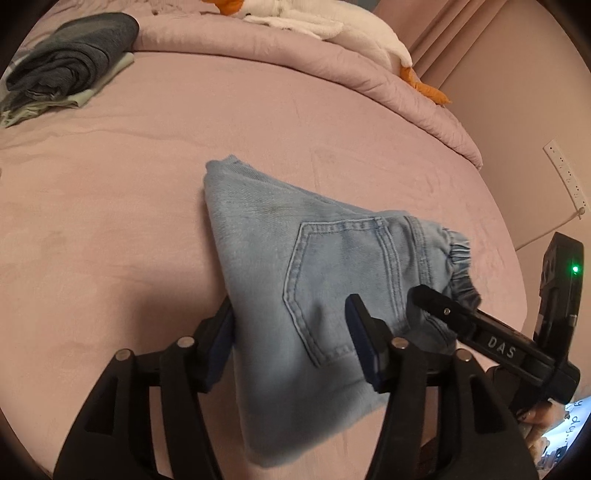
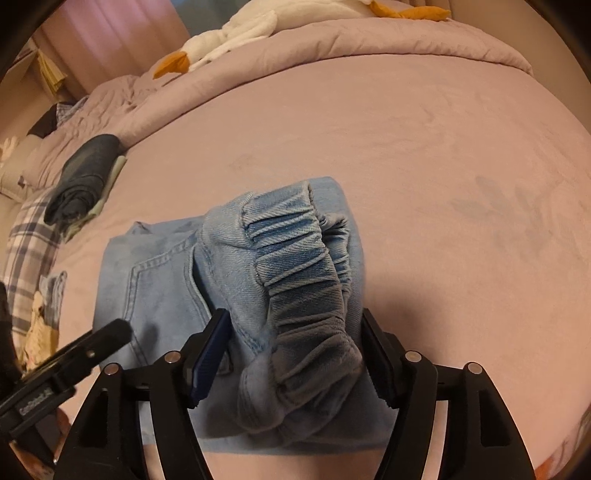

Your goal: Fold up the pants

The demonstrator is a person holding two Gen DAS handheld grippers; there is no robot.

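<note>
Light blue jeans lie folded into a small packet on the pink bed sheet, back pocket up. My left gripper is open astride the packet's near left part: one pad stands beside its left edge, the other over the pocket. In the right wrist view the elastic waistband bunches up between the pads of my right gripper, which is open and does not pinch it. One finger of the right gripper rests by the waistband. A finger of the left gripper shows over the jeans.
A dark grey folded garment lies on a pale green cloth at the back left. A rolled pink duvet with a white plush goose borders the far side. Plaid fabric lies at the left. A wall socket strip is on the right.
</note>
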